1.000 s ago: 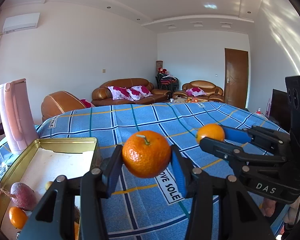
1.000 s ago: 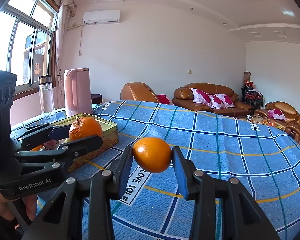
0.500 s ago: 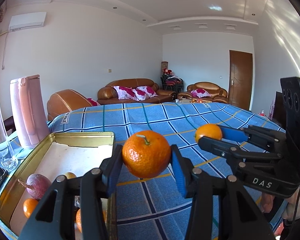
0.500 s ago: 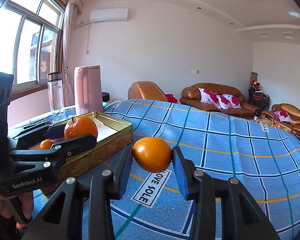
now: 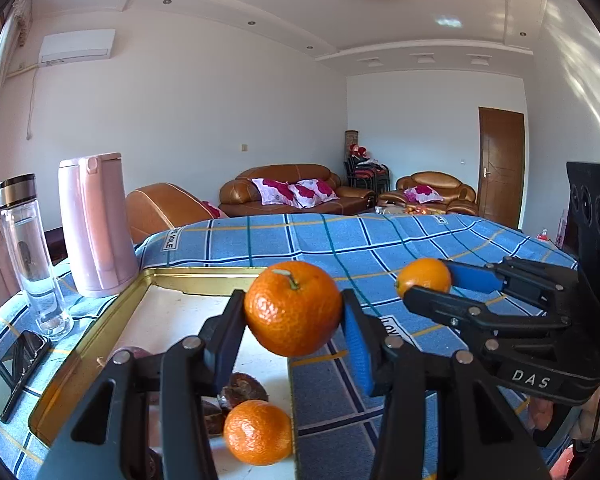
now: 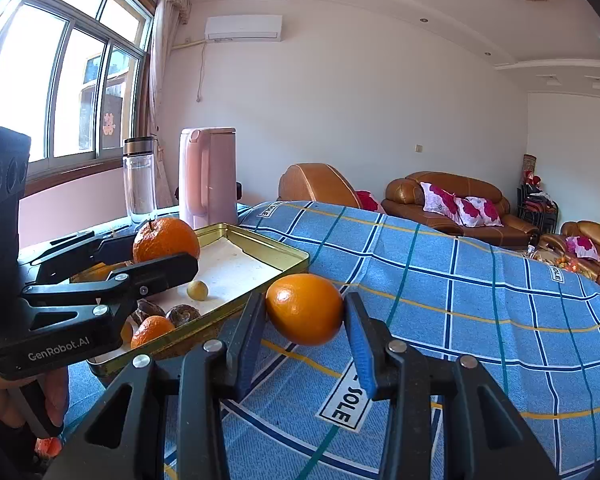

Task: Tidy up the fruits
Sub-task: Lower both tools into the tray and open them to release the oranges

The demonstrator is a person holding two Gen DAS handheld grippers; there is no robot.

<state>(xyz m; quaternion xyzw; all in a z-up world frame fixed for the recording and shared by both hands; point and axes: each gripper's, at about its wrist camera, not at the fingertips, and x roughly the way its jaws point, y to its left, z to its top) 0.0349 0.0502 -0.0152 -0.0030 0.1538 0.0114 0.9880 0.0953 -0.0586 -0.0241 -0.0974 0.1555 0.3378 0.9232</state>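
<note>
My left gripper (image 5: 294, 312) is shut on a stemmed mandarin (image 5: 293, 307) and holds it above the right edge of the gold tin tray (image 5: 100, 320). It also shows in the right wrist view (image 6: 166, 240). My right gripper (image 6: 305, 312) is shut on a smooth orange (image 6: 305, 309), in the air just right of the tray (image 6: 260, 240); the orange shows in the left wrist view too (image 5: 423, 278). In the tray lie a small mandarin (image 5: 258, 432), brown fruits (image 5: 242, 392) and a small yellow-green fruit (image 6: 197, 290).
A pink kettle (image 5: 94, 224), a glass bottle (image 5: 32, 256) and a phone (image 5: 14, 372) stand left of the tray. A blue checked cloth (image 5: 380, 248) covers the table. Sofas stand behind.
Both grippers have moved left with their fruit. The left one has come from over the cloth to over the tray's right edge; the right one is now close beside the tray.
</note>
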